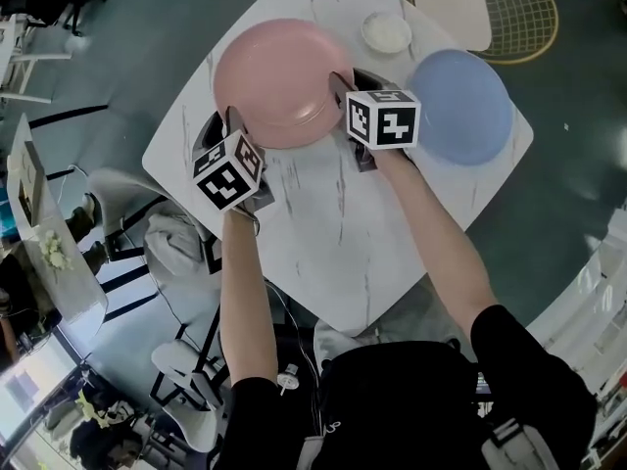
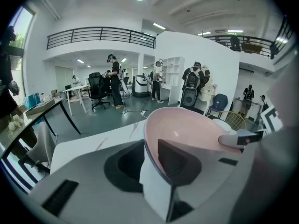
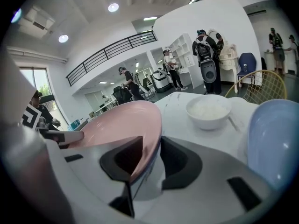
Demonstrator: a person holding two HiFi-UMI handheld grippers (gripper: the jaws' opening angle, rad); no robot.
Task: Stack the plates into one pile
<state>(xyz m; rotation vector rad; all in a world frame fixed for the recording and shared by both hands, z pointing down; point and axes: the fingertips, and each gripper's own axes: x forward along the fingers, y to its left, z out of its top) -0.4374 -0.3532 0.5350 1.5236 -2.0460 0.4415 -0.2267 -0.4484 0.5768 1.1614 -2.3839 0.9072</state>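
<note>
Now left gripper (image 1: pixel 232 118) and right gripper (image 1: pixel 340 85) fingers pinch empty pink plate (image 1: pixel 279 76) rim; blue plate (image 1: pixel 460 106) empty.

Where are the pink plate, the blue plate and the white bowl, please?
pink plate (image 1: pixel 279 76): head view, the middle of the plate.
blue plate (image 1: pixel 460 106): head view, the middle of the plate.
white bowl (image 1: pixel 386 31): head view, the middle of the bowl.
</note>
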